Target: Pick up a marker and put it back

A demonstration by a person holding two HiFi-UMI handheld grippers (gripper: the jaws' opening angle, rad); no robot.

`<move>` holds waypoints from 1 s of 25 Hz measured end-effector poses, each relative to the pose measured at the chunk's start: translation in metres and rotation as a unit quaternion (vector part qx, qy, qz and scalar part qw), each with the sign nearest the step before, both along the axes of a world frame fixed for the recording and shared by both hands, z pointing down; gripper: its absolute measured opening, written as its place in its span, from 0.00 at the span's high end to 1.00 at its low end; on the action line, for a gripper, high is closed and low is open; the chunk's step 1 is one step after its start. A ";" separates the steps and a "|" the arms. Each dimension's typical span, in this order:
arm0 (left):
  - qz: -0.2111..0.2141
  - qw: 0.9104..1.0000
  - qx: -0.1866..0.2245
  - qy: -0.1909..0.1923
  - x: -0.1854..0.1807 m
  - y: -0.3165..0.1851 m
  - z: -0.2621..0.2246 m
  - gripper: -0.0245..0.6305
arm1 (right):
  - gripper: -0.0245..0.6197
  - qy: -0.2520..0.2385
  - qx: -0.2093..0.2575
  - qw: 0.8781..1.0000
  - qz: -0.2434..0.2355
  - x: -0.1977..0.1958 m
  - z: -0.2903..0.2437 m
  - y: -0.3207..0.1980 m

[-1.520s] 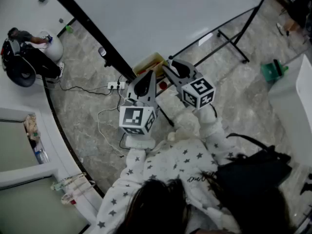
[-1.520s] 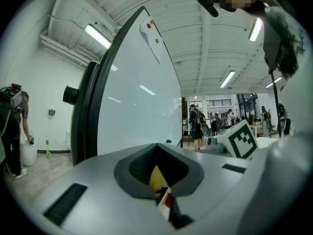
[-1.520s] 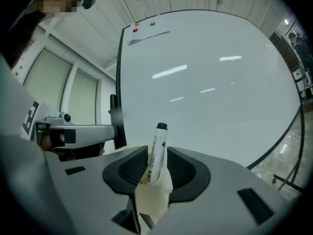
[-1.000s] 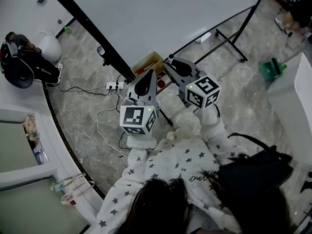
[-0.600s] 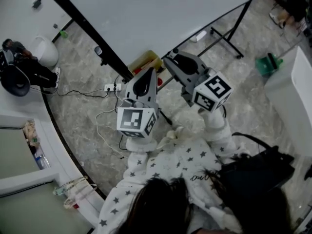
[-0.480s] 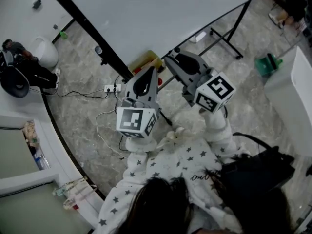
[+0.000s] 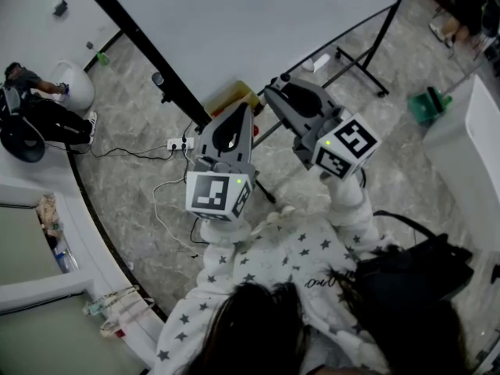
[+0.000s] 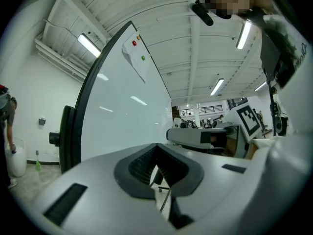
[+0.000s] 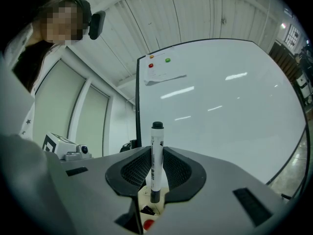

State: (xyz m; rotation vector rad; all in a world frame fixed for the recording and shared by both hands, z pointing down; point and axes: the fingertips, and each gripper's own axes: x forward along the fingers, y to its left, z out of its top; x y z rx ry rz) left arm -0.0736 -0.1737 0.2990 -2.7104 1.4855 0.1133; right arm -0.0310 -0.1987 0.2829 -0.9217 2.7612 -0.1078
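Observation:
In the right gripper view a white marker (image 9: 156, 156) with black ends stands upright between the pads, and my right gripper (image 9: 156, 153) is shut on it. Below it shows the tray with a red thing (image 9: 147, 224). In the head view the right gripper (image 7: 277, 86) is raised beside the yellow marker tray (image 7: 234, 98) at the foot of the whiteboard (image 7: 258, 30). My left gripper (image 7: 245, 112) hangs just left of it, over the floor. Its fingertips meet in the left gripper view (image 8: 157, 148), with nothing between them.
The whiteboard's black stand legs (image 7: 367, 61) spread over the marble floor. A power strip with cables (image 7: 181, 141) lies left of the grippers. A green object (image 7: 428, 108) and a white table (image 7: 469, 170) are at the right, a person (image 7: 31, 108) at far left.
My right gripper has risen and drifted right with the marker still in it. The left gripper has hardly moved.

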 end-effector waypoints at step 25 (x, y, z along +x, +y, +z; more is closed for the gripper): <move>-0.019 0.999 -0.033 0.008 -0.020 -0.015 0.025 0.96 | 0.84 0.019 -0.027 0.999 -0.004 -0.011 0.037 -0.031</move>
